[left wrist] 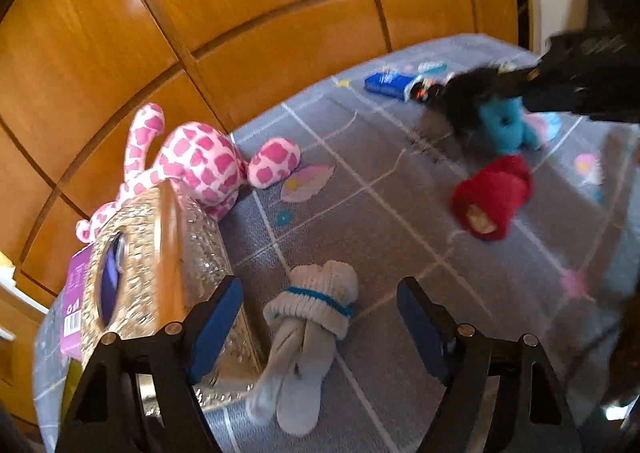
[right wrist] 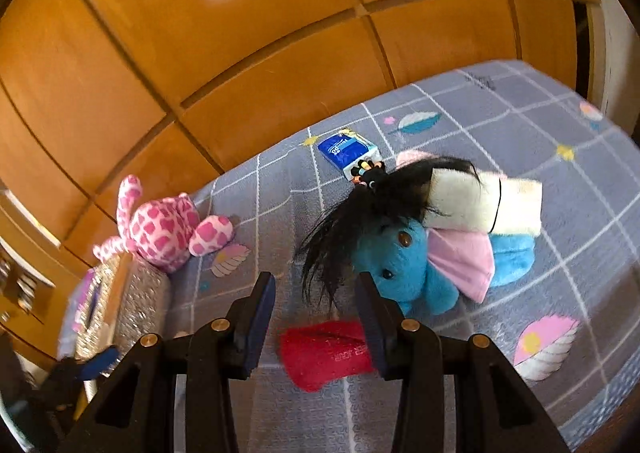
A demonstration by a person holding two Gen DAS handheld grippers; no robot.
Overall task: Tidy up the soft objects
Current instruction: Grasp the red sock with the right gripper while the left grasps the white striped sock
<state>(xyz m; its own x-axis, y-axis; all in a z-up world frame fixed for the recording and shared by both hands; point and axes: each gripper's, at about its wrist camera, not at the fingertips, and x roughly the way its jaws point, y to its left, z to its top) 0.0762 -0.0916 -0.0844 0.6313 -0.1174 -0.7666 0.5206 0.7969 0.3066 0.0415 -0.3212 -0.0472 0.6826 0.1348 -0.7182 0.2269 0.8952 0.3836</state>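
A grey rolled sock pair [left wrist: 308,337] with a blue band lies on the grey patterned bedspread [left wrist: 400,253], between and just beyond the open fingers of my left gripper [left wrist: 320,313]. A red rolled sock [left wrist: 492,197] lies further right; in the right wrist view the red sock [right wrist: 324,353] sits below my open right gripper [right wrist: 316,305]. A blue plush toy [right wrist: 404,265] with black hair [right wrist: 344,221], a pink ear and a white rolled cloth [right wrist: 484,205] on it lies ahead. A pink spotted plush [left wrist: 200,161] leans at the far left.
A glittery tissue box [left wrist: 160,253] stands by the left gripper, with a purple packet beside it. A blue tissue pack [right wrist: 346,149] lies near the wooden wardrobe doors [left wrist: 240,33] behind the bed. The right gripper's body [left wrist: 580,77] shows blurred at upper right in the left wrist view.
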